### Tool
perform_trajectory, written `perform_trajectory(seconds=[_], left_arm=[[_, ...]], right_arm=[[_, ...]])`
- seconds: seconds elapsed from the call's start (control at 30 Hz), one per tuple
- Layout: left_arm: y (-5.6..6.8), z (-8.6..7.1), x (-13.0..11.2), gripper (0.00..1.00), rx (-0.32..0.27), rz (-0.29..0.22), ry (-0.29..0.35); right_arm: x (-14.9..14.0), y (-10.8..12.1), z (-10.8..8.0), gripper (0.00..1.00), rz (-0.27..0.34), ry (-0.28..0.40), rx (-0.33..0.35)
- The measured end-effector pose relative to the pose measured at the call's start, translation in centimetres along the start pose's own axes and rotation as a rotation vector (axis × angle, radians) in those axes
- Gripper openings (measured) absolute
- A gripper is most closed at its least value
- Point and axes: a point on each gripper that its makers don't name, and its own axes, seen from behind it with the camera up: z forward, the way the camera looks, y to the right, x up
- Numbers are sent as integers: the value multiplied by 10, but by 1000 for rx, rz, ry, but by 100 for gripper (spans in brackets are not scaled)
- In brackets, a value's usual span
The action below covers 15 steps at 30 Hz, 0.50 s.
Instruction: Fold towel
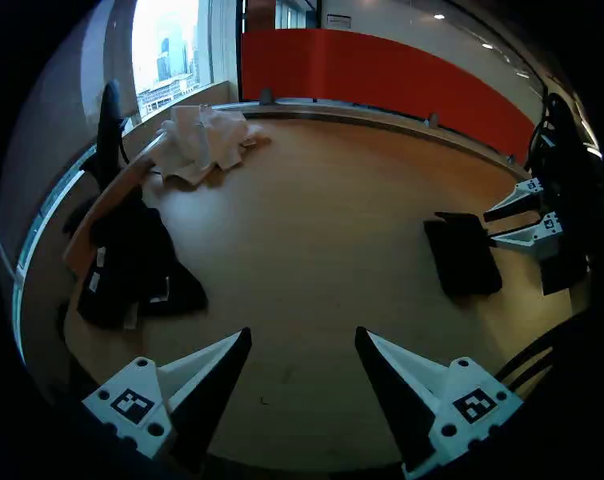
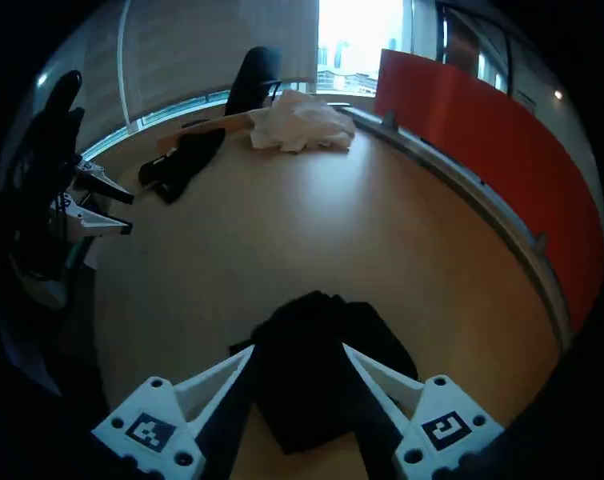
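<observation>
Wood tabletop (image 1: 318,208) ran out to a red partition (image 1: 398,72). Your left tongs (image 1: 302,348) hung released over its near edge. Your right tongs (image 2: 298,346) stood parted astride the black towel (image 2: 318,392) by the tabletop's edge.

The bench (image 1: 318,232) was seen as smooth, faintly glossy wood, the dark towel (image 2: 318,360) as matt black cloth, the pale heap (image 1: 202,140) as crumpled white fabric, and the left gripper (image 1: 302,331) as white plastic faced in matt black.
</observation>
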Motion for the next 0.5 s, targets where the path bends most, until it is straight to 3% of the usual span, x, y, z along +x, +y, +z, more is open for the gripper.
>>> perform_trajectory(seconds=[0.5], left_arm=[[2,-2,3,97,-3,5,7]], right_arm=[[-4,3,-9,68,6,0,-18]])
